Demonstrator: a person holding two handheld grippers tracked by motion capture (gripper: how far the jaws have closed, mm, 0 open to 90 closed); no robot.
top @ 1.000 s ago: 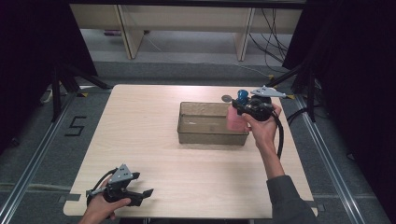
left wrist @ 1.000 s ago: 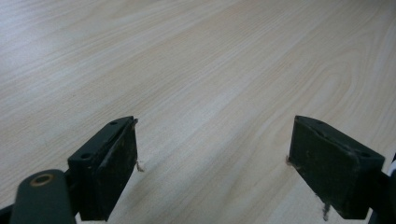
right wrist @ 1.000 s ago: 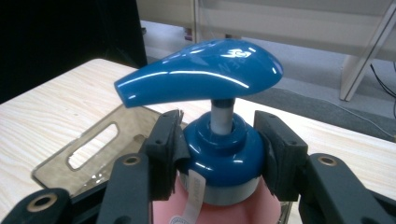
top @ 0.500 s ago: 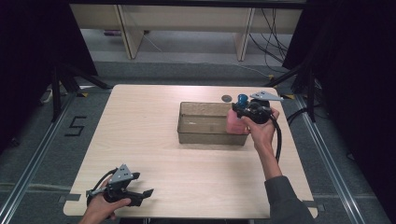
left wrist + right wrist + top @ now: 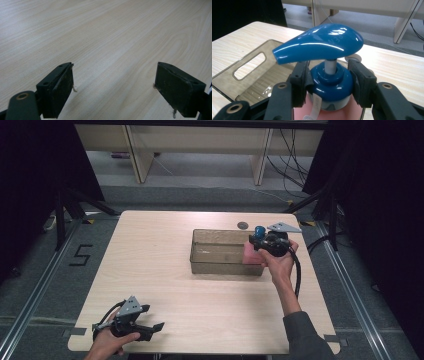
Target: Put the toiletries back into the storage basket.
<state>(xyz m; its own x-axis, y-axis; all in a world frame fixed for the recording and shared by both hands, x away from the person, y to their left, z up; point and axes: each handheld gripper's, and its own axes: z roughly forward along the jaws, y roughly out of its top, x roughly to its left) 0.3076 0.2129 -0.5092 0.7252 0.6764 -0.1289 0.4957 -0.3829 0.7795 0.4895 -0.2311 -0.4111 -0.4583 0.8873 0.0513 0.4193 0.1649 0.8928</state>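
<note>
I'm holding the pump bottle (image 5: 329, 82) in the right gripper (image 5: 329, 82); jaws are clamping on the blue collar under the pump head (image 5: 319, 46), one pad on each side; pink body (image 5: 251, 254) is hanging below the jaws. In the high view the right gripper (image 5: 270, 244) is sitting over the right end of the clear bin (image 5: 220, 265), bottle's pink body is showing inside the bin against its right wall; can't tell if the base is touching the bin floor. Bin is sitting on the table (image 5: 165, 250) toward the far right, long side running parallel to the far edge; small dark round disc (image 5: 243, 225) is lying on the table just beyond the bin, near the far edge. Left gripper (image 5: 150, 330) is resting at the near left corner of the table; jaws are standing wide apart with nothing between them, bare wood (image 5: 112, 45) under them.
</note>
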